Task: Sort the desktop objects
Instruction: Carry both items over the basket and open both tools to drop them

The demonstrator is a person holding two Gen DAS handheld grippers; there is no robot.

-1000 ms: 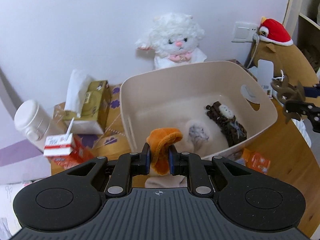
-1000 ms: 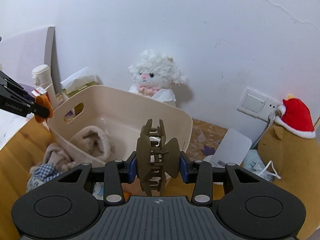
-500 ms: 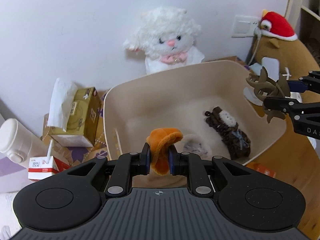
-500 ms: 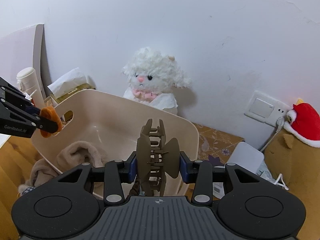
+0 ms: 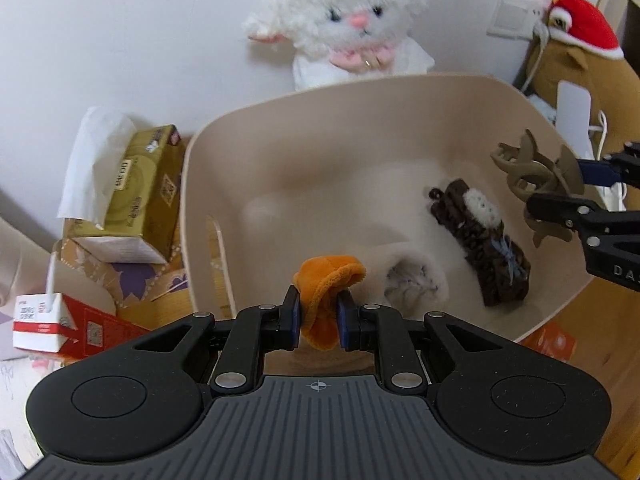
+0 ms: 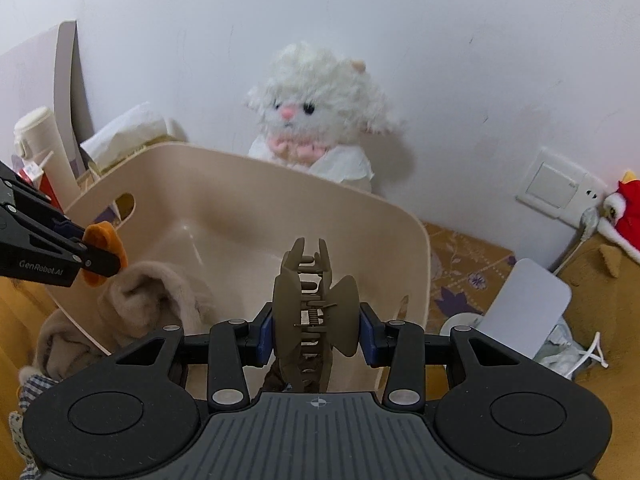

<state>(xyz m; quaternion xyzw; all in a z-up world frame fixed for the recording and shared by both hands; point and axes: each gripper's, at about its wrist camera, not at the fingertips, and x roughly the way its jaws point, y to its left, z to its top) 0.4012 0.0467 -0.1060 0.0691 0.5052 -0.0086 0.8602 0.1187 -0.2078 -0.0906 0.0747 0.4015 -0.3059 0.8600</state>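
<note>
Both your tools grip — left tool (image 5: pixel 318 316) pinches an orange plush piece (image 5: pixel 328 280), right tool (image 6: pixel 316 336) clamps a brown hair claw (image 6: pixel 310 312) — over the beige bin (image 5: pixel 360 120).

Left gripper (image 5: pixel 319 320): matte black linkage arms, silver screws, blue finger pads, ribbed grey housing, 2 round recesses, crosshair mark; right gripper (image 6: pixel 316 338): identical build; white "GenRobot.AI" lettering on the left's finger.

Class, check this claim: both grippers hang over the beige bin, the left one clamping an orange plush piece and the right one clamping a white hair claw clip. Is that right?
Wrong in one detail: the hair claw clip in the right gripper is olive-brown, not white, as the right wrist view shows. The left gripper does clamp the orange plush piece, both over the beige bin.
</note>
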